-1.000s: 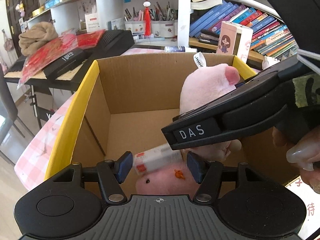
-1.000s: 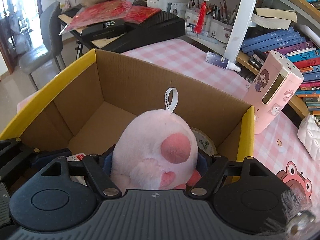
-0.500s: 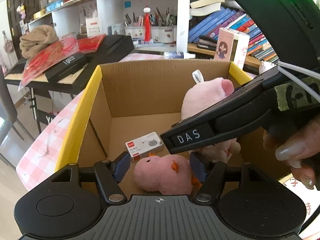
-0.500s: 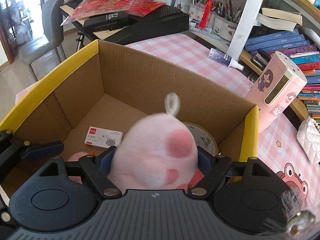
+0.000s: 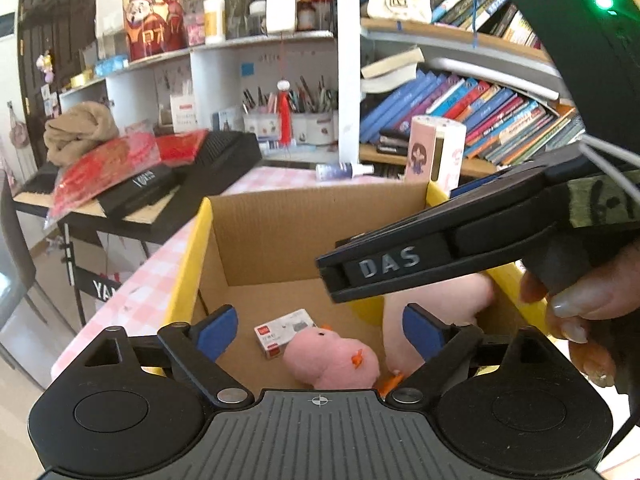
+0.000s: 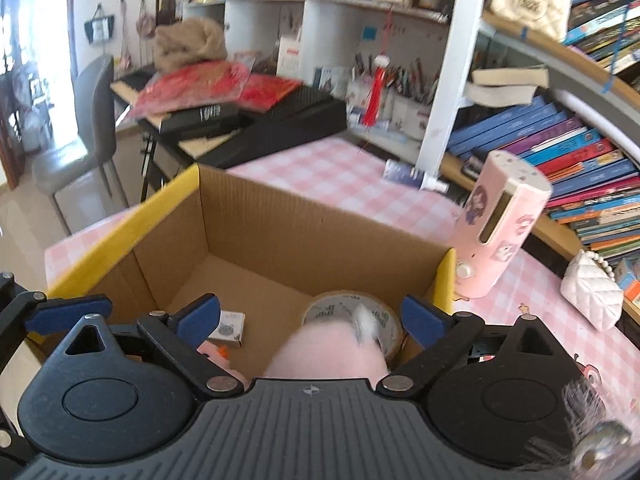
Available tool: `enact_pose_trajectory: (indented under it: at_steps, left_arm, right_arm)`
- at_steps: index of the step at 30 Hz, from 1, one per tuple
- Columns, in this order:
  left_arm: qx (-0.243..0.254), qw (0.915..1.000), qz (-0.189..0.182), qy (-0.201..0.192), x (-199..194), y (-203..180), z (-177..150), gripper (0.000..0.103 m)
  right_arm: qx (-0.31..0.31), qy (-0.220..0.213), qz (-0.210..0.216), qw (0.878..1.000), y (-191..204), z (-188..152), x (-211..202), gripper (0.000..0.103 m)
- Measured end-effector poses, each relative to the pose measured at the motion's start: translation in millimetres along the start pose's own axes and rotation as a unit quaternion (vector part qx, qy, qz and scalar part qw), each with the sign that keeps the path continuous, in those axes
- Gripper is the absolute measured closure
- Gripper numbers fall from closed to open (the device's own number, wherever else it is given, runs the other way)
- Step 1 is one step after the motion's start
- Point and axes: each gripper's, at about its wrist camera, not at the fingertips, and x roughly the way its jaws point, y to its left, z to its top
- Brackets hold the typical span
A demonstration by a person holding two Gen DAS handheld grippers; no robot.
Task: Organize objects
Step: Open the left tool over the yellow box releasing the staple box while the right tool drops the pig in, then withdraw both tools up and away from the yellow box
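Right wrist, pink plush (image 6: 328, 350) below spread tool (image 6: 312, 320)

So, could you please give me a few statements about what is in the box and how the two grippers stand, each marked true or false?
1. The right gripper is clamped on the large pink plush. False: its jaws are open and the plush lies below them, in the cardboard box.
2. The left gripper is open and holds nothing. True.
3. A small white and red card box lies on the box floor beside the small pink plush. True.
4. The roll of tape stands on the checked tablecloth. False: it is inside the box.
5. The pink dispenser stands outside the box. True.
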Motion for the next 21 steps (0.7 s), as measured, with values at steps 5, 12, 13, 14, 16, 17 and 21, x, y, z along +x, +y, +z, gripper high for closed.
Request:
enact_pose_trajectory:
  at_steps: [5,12,13,14,16,17,21]
  left_arm:
    - [-0.009,0.9999,0.005,-0.009,-14.2,6.4,-4.2,0.01]
    - [-0.023,0.9994,0.016,-0.02,-34.6,16.7,-11.9,0.009]
    - [-0.025,0.9993,0.017,-0.021,-37.4,18.0,-13.6,0.009]
    - [-0.027,0.9992,0.018,-0.021,-40.6,19.7,-15.4,0.009]
    - [-0.03,0.9991,0.02,-0.021,-45.4,22.1,-18.4,0.009]
    - [-0.031,0.9991,0.021,-0.021,-48.7,23.4,-20.4,0.009]
    - [-0.034,0.9987,0.031,-0.02,-58.4,29.1,-26.5,0.009]
  right_arm:
    - [0.017,-0.03,-0.008,0.999,1.6,-3.1,-25.4,0.003]
    - [0.039,-0.071,-0.023,0.996,2.2,-12.4,-61.4,0.003]
    - [0.041,-0.075,-0.027,0.996,2.5,-14.7,-66.0,0.003]
    - [0.043,-0.078,-0.032,0.995,2.7,-17.2,-70.4,0.003]
    - [0.049,-0.084,-0.04,0.995,3.4,-23.1,-77.8,0.003]
    - [0.053,-0.086,-0.044,0.994,3.9,-26.5,-81.7,0.003]
    - [0.071,-0.101,-0.065,0.99,5.6,-41.0,-98.5,0.003]
